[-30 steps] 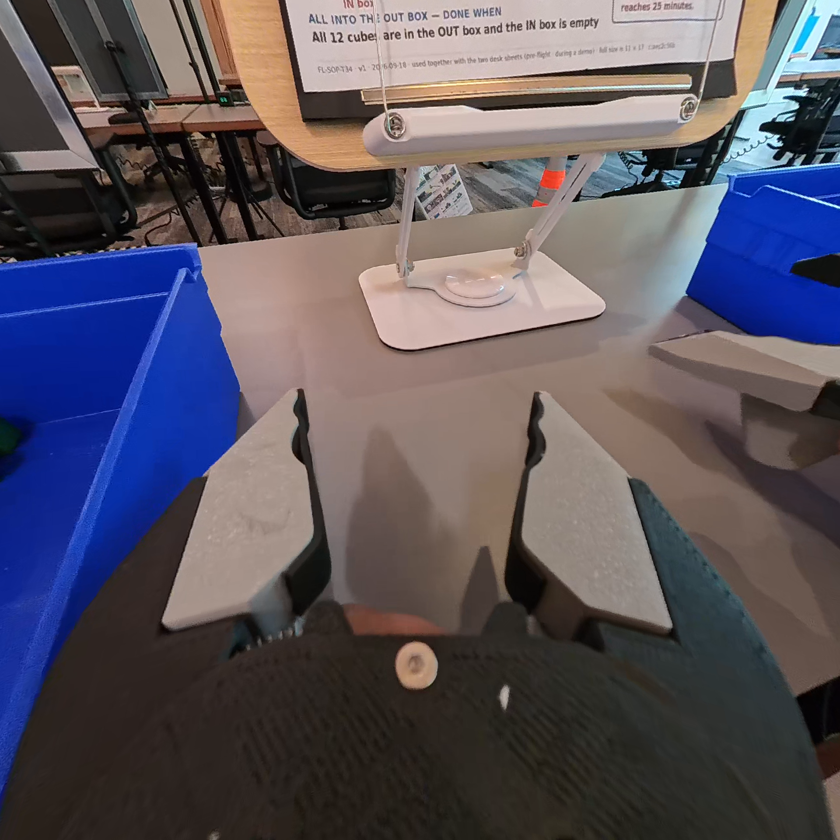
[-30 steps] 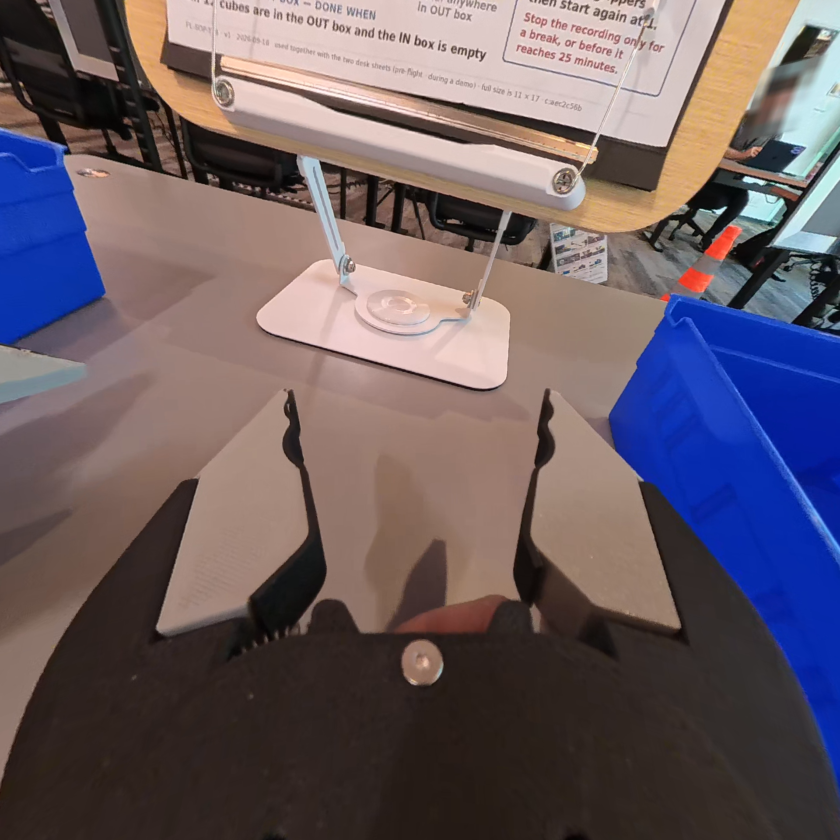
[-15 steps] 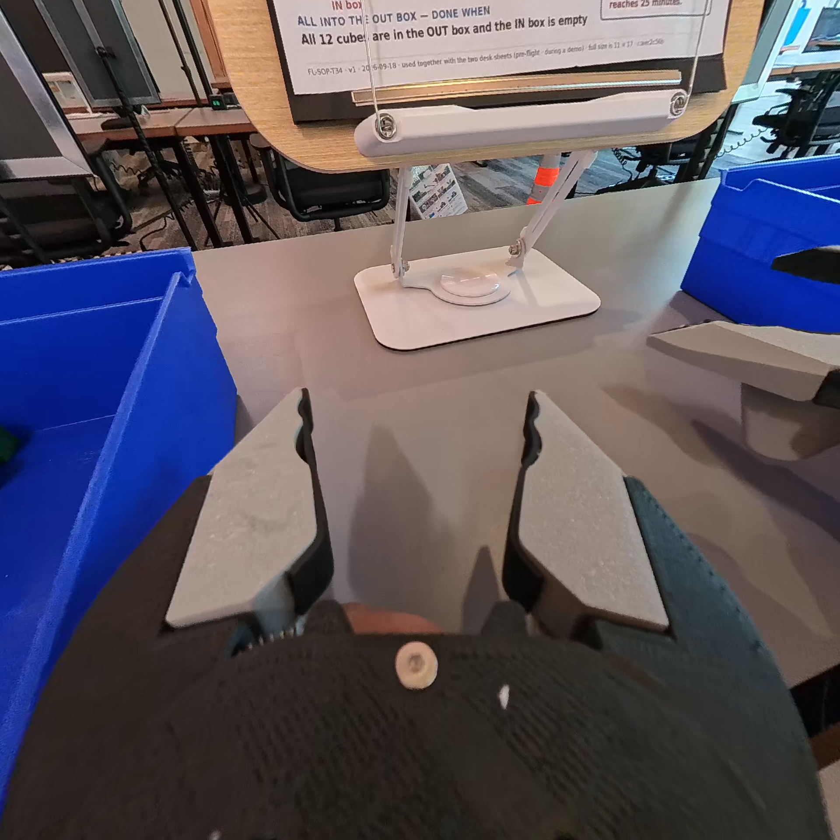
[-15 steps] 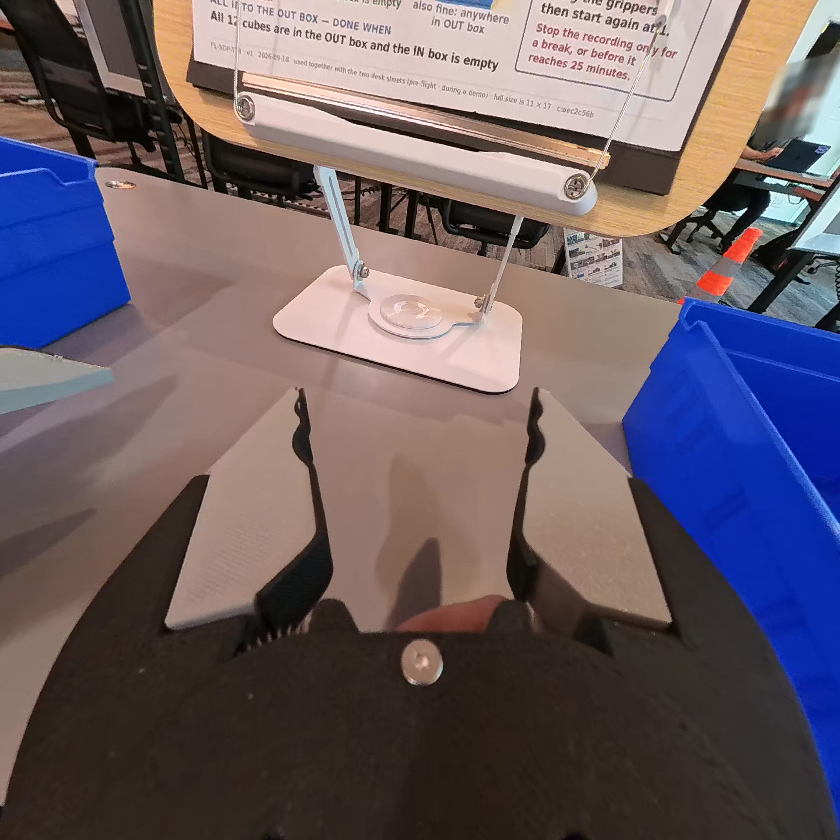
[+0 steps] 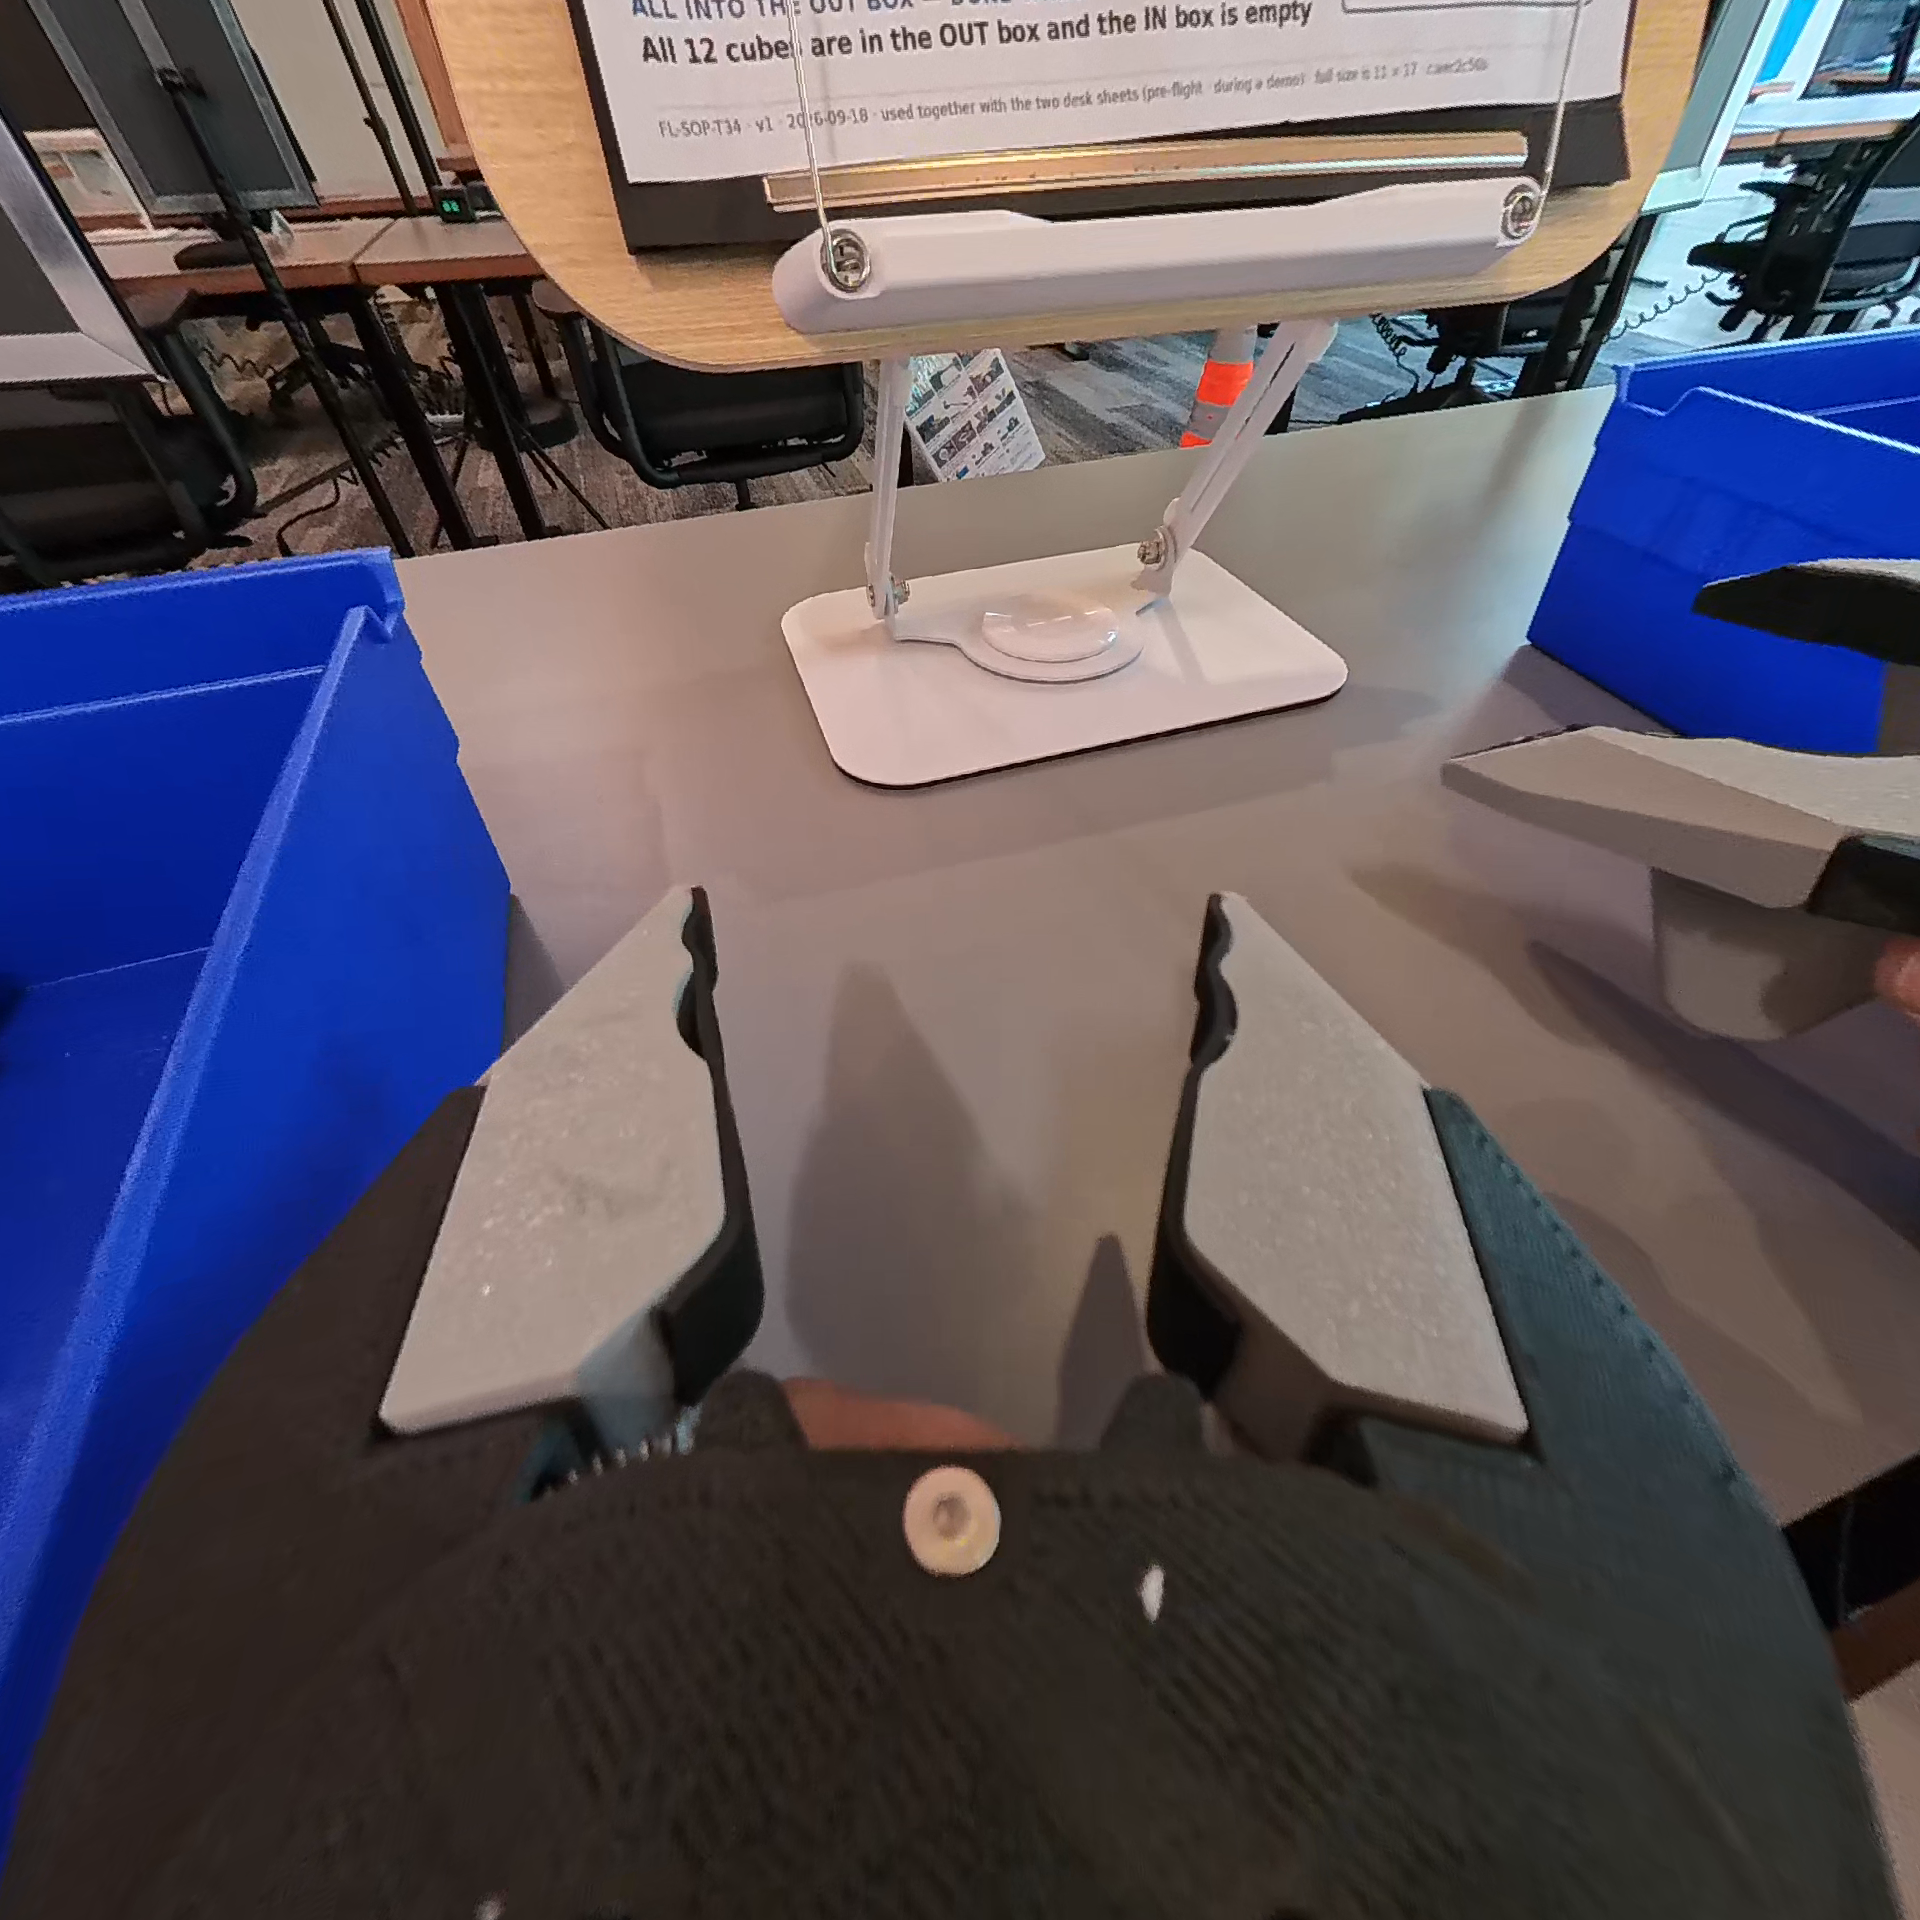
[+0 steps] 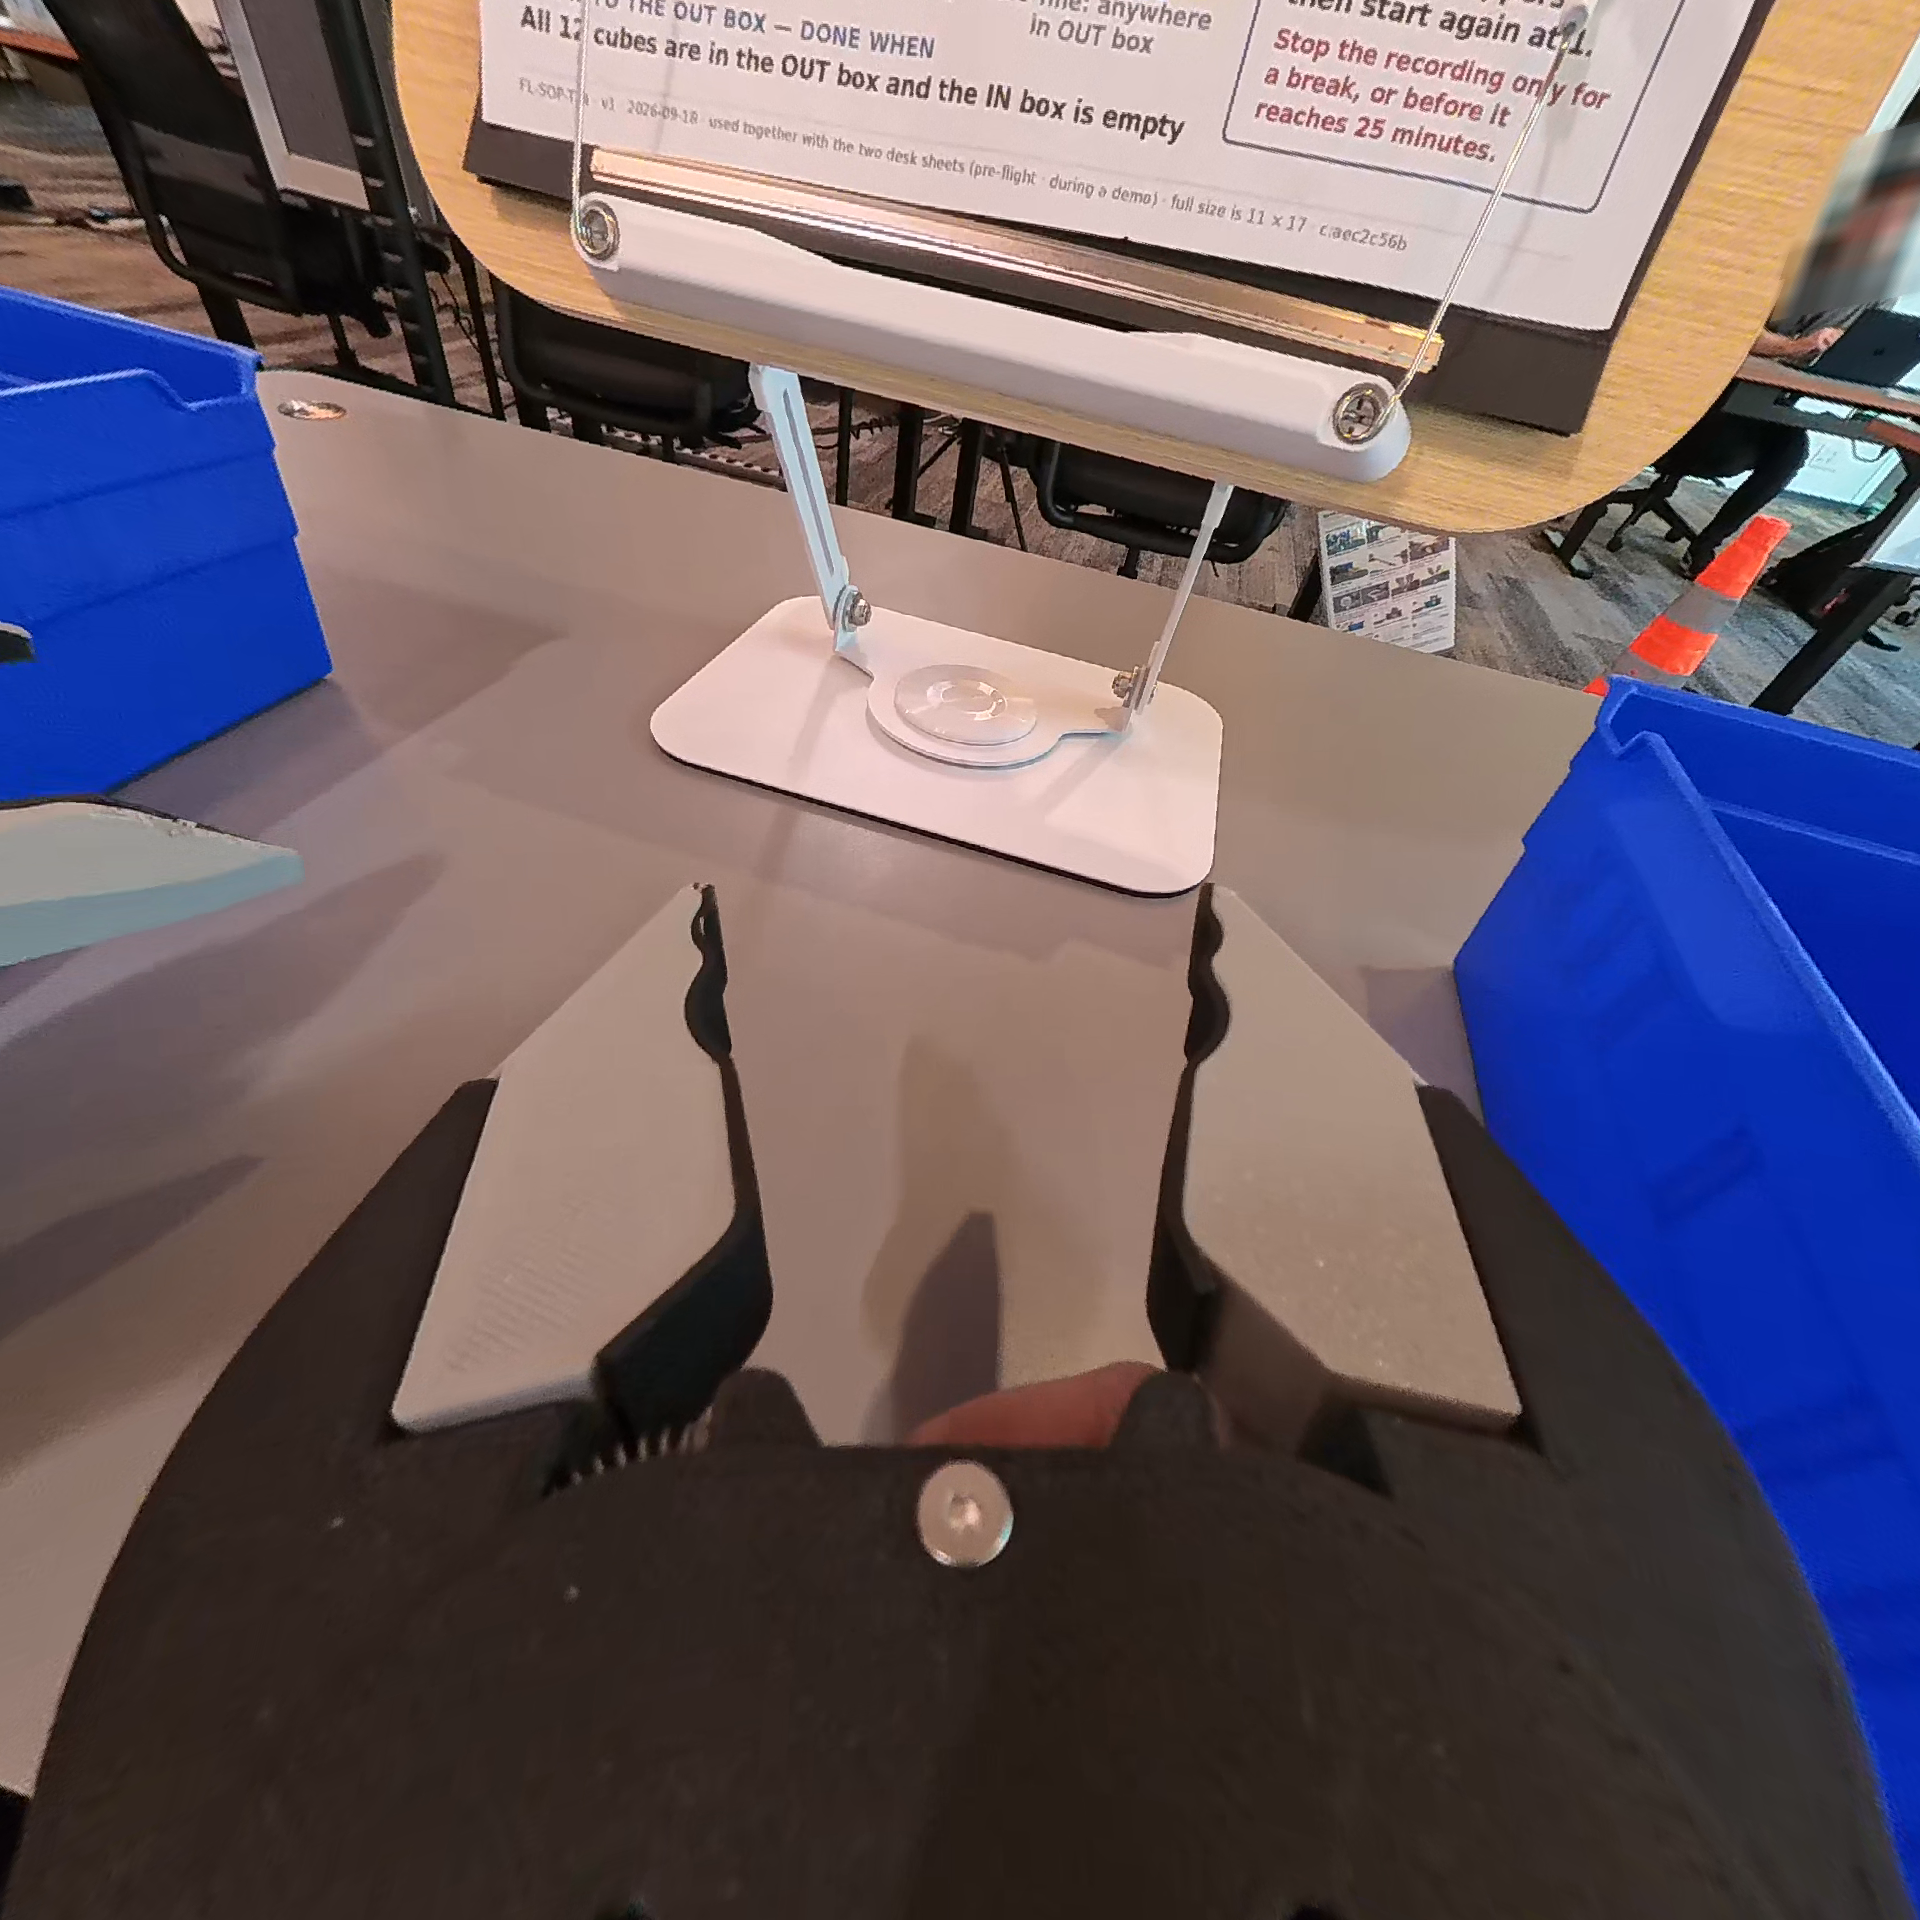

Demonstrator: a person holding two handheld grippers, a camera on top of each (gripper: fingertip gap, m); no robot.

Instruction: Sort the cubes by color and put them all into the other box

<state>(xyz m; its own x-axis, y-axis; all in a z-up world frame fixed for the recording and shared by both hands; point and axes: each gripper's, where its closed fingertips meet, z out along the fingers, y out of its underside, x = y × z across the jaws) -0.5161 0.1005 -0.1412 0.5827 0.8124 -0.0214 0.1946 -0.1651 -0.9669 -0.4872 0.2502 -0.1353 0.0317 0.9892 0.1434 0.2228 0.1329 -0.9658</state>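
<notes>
Left gripper [image 5: 954,914]: we see the jaws spread, nothing between them, above bare grey counter [image 5: 1018,831].
Right gripper [image 6: 951,904]: jaws spread likewise, holding nothing.
Left blue box [image 5: 260,935]: just beside our left gripper; cubes not visible in it.
Right blue box [image 6: 1683,1091]: just beside our right gripper.
White document stand [image 6: 940,748]: ahead, between the boxes.

Blue boxes [image 5: 260,935] [image 6: 1714,1091], grey table [image 5: 987,852], white stand [image 6: 935,779] w/ tan board [image 6: 1714,312]
</notes>
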